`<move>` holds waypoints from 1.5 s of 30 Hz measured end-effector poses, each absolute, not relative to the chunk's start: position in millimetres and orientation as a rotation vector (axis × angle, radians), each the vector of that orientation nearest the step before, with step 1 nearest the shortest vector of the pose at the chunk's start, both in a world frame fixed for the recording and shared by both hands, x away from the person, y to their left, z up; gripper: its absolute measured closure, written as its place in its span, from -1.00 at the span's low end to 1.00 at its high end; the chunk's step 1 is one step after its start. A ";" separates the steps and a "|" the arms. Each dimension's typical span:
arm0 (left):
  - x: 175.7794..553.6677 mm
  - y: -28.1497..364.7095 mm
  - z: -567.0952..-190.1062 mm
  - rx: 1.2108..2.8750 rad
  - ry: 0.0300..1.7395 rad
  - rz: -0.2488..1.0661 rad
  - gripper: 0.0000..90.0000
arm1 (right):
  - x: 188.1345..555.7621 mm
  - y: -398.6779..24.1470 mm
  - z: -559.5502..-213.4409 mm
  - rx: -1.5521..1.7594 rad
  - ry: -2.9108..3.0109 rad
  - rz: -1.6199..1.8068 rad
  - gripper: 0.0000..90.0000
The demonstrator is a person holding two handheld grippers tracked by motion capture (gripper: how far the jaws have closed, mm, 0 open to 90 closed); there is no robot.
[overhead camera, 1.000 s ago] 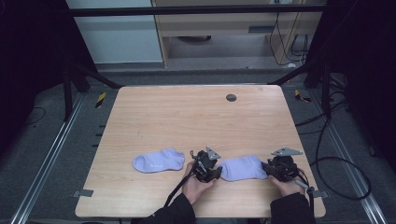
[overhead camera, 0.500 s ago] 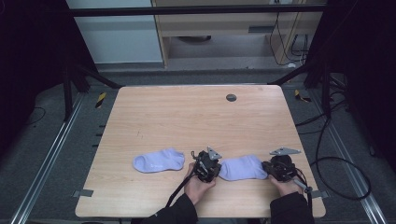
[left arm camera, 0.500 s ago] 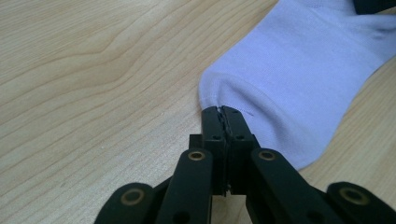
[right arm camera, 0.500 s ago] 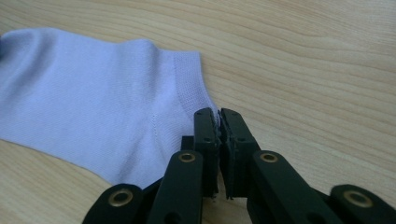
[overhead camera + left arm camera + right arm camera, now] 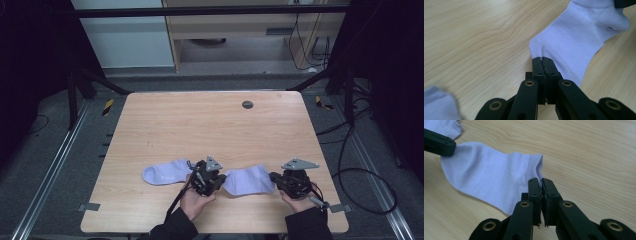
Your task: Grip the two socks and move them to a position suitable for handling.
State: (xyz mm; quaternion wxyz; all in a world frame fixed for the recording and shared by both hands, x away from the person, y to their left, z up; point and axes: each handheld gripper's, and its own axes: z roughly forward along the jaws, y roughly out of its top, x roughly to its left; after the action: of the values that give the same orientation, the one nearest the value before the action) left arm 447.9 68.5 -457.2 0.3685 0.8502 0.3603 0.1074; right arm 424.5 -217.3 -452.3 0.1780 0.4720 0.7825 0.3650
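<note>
Presently: left gripper [image 5: 543, 59], jaws just closed, pinching one end of a pale lilac sock [image 5: 248, 180]; right gripper [image 5: 541, 180], likewise just closed, pinching the opposite end. Sock spans between them near the front of the wooden table [image 5: 210, 122]. Second sock [image 5: 165, 172] beside it, one end hidden behind the left gripper.

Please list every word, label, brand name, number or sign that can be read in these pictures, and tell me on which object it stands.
There are none: the held sock, the other sock, the table and both grippers carry no readable text.
</note>
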 end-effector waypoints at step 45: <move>426.9 163.4 -478.0 2.212 1.023 0.293 0.68 | 410.0 -137.4 -478.8 1.249 2.397 1.055 0.77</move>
State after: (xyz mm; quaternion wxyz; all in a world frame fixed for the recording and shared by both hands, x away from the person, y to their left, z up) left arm 426.9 163.4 -478.0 0.3366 0.8486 0.3924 0.1122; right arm 410.0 -137.4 -478.8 0.1196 0.4274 0.8202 0.3610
